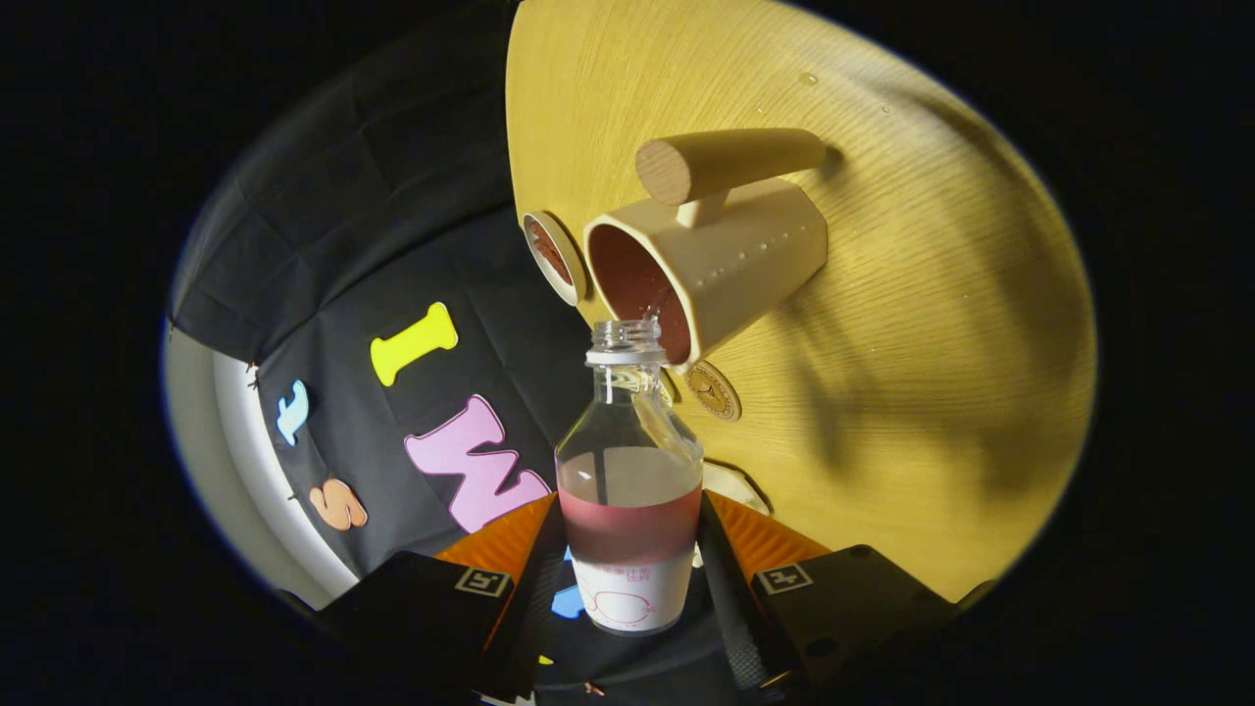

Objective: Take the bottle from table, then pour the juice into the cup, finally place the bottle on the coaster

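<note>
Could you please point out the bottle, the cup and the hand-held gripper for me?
bottle (628,471): gripper view, clear body between the fingers.
cup (745,260): gripper view, outer side wall.
hand-held gripper (629,579): gripper view, midway between fingertips, shut on bottle.

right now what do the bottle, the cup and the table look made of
Bottle: clear glossy plastic or glass, see-through; both fingers grip it. Cup: matte cream body, likely ceramic or plastic; its handle looks wooden, round cut end showing. Table: pale wood or veneer, visible grain.
</note>
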Demonstrator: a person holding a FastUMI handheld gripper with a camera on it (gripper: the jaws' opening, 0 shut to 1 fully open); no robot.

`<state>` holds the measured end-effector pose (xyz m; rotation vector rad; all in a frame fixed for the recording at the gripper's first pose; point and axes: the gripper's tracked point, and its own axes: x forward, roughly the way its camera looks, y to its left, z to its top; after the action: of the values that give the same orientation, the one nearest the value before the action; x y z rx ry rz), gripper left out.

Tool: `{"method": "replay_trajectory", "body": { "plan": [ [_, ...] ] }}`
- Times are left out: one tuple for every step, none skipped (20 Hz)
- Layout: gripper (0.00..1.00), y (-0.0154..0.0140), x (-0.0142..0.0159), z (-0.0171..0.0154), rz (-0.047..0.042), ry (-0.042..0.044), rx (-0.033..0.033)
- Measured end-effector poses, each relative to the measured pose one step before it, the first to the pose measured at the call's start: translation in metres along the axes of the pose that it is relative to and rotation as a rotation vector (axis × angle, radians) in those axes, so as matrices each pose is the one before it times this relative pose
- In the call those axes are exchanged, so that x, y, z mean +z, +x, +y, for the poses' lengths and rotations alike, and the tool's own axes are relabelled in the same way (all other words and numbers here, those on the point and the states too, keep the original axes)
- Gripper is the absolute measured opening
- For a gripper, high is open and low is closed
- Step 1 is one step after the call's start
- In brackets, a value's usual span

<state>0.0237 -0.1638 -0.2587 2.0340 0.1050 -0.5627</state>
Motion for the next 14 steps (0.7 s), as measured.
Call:
{"method": "replay_trajectory", "body": {
  "plan": [
    [0.75, 0.00015, -0.00030, 0.00242, 0.00807, 0.01781, -0.00638],
    [0.75, -0.00010, -0.00063, 0.00239, 0.01001, 0.01818, -0.00575],
    [0.75, -0.00053, -0.00039, 0.00222, 0.00773, 0.01647, -0.00663],
    [0.75, 0.00000, 0.00003, 0.00160, 0.00691, 0.01307, -0.00662],
    [0.75, 0.00130, -0.00141, 0.00166, 0.00858, 0.00967, -0.00928],
    [0.75, -0.00111, -0.00080, 0.00095, 0.00623, 0.00771, -0.00686],
    [0.76, -0.00130, -0.00091, 0.00239, 0.00536, 0.00689, -0.00614],
    [0.76, -0.00086, -0.00058, -0.00032, 0.00616, 0.00491, -0.00820],
    [0.75, 0.00012, -0.00116, -0.00199, 0.00668, 0.00576, -0.01245],
    [0.75, -0.00024, -0.00151, -0.00090, 0.00872, 0.01021, -0.01482],
    [0.75, -0.00110, -0.00212, 0.00092, 0.00840, 0.01110, -0.01054],
    [0.75, -0.00061, -0.00093, 0.00057, 0.00573, 0.00799, -0.00785],
    [0.76, 0.00152, -0.00042, 0.00156, 0.00143, 0.00697, -0.00512],
    [0.75, -0.00037, 0.00037, 0.00114, 0.00150, 0.00872, -0.00274]
  ]
}}
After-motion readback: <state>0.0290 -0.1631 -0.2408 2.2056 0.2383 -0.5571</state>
